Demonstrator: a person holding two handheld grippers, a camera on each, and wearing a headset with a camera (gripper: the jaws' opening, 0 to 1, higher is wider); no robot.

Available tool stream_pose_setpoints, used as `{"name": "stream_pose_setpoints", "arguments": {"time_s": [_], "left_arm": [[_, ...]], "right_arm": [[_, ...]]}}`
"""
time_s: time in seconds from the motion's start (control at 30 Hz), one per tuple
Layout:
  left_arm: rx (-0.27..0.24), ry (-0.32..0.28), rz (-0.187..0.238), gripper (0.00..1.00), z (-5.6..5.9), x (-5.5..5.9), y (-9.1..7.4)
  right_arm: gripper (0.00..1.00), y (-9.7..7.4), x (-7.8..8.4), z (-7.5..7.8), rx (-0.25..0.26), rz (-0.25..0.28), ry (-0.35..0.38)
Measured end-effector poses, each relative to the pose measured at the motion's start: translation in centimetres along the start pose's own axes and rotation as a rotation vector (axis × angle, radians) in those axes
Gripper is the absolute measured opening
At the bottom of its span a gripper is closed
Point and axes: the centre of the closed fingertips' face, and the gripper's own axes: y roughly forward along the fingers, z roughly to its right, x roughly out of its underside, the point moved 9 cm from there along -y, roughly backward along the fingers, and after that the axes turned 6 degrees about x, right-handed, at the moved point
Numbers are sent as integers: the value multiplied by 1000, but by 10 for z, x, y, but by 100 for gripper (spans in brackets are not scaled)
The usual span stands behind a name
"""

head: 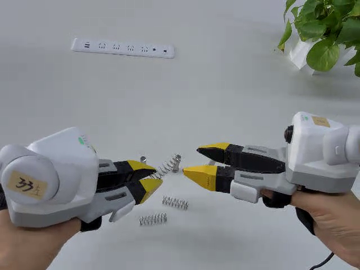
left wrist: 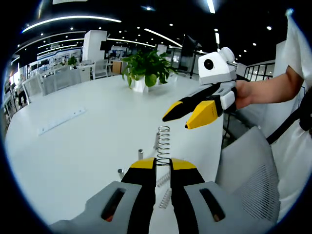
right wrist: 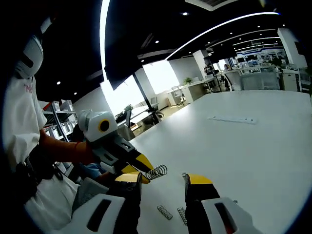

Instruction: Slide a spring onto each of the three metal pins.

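Left tool [head: 156, 175] pinches one spring [head: 167, 166] by its end so we can aim it at a pin [head: 176, 162]; right tool [head: 191, 160] wide, empty.

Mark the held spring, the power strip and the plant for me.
held spring [head: 167, 166], head view, middle of its coils
power strip [head: 122, 48], head view, middle of its top face
plant [head: 323, 53], head view, on a large front leaf

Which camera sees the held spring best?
The left gripper view: the spring stands centred with clear coils, pinched by the left gripper. The head view shows it small and slanted. The right gripper view shows just a few coils.
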Motion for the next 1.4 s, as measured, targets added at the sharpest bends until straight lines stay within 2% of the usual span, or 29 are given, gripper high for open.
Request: {"name": "stream_pose_setpoints", "arguments": {"time_s": [0.23,0.43,0.7,0.97,1.4], "left_arm": [[16,5,38,7,2,-7,3],[25,3,57,7,3,-9,4],[29,5,70,7,4,-11,5],[32,5,69,7,5,-10,5],[38,1,69,7,4,-9,5]], "right_arm": [[27,7,-3,-2,-24,40,72],[17,8,-6,-4,-42,53,85],[10,7,-7,-8,-54,67,115],[7,7,-7,-6,-54,60,110],[6,7,-11,-5,-50,41,30]]}}
